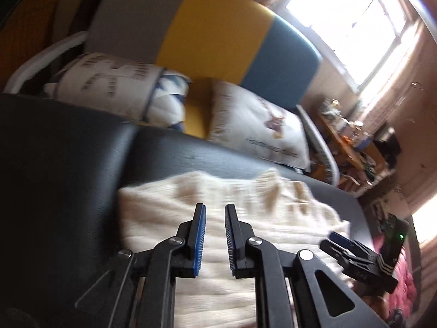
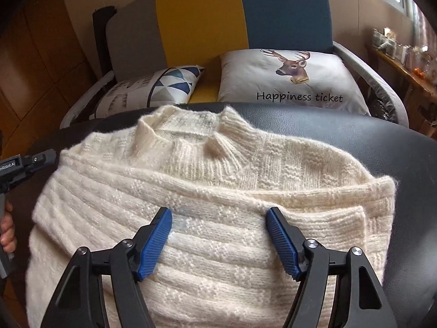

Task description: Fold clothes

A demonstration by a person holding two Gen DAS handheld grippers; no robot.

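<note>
Blue-padded fingers of the right gripper (image 2: 220,220) stand wide apart over one cream knitted sweater (image 2: 207,191), gripping nothing. That sweater lies folded on a black cushion (image 2: 382,147), collar toward 12 o'clock, long axis running 9 to 3. At 9 o'clock, the left gripper (image 1: 215,216) hovers narrowly parted, empty. Two pillows (image 2: 289,79) lie beyond.

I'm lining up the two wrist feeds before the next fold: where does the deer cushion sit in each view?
Left wrist view: the deer cushion is at centre right, blurred, beyond the black padded surface and above the cream sweater.
Right wrist view: the deer cushion is upper right of centre, sharp, its "Happiness ticket" lettering legible.
Shared landmark: the grey, yellow and blue chair back directly behind it.
</note>
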